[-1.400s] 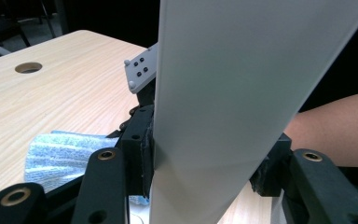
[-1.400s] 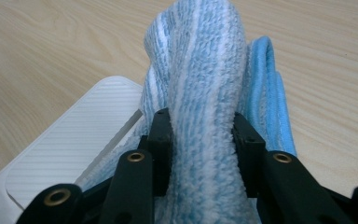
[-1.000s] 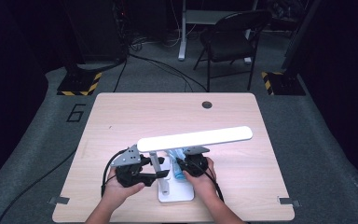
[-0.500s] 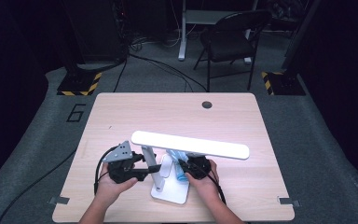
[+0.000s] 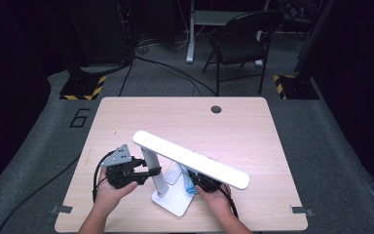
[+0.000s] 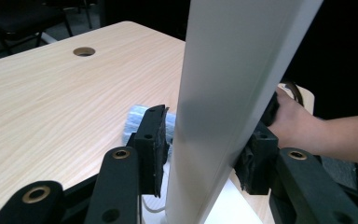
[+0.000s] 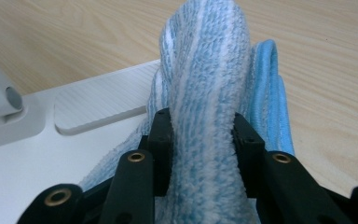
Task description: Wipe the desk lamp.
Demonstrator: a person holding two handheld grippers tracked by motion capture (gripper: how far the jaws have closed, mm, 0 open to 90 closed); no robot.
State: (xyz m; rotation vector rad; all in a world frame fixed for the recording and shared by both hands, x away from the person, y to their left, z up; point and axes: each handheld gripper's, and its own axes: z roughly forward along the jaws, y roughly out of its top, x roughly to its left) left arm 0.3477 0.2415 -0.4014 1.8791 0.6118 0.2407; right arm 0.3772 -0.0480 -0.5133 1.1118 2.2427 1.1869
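Observation:
A white desk lamp stands near the table's front edge, with a flat base [image 5: 173,202], an upright post [image 5: 151,161] and a long head [image 5: 190,158] slanting across it. My left gripper [image 5: 153,171] comes at the post from the left. Its jaws have just been closing and now hold the post [image 6: 233,70] between the pads of the left gripper [image 6: 207,140]. My right gripper [image 5: 202,183] sits under the lamp head, shut on a blue and white striped cloth [image 7: 205,70] that lies on the base [image 7: 37,154] under the right gripper [image 7: 203,140]. The cloth [image 6: 133,119] shows past the post.
The wooden table [image 5: 185,122] has a round cable hole [image 5: 216,109] at its far edge. A dark chair [image 5: 243,34] and cables stand on the floor beyond. The person's right hand [image 6: 293,121] is close behind the post.
The lamp head has swung so its right end came toward the person, and the base turned with it. My left gripper shifted left along with the post. The right gripper stayed put.

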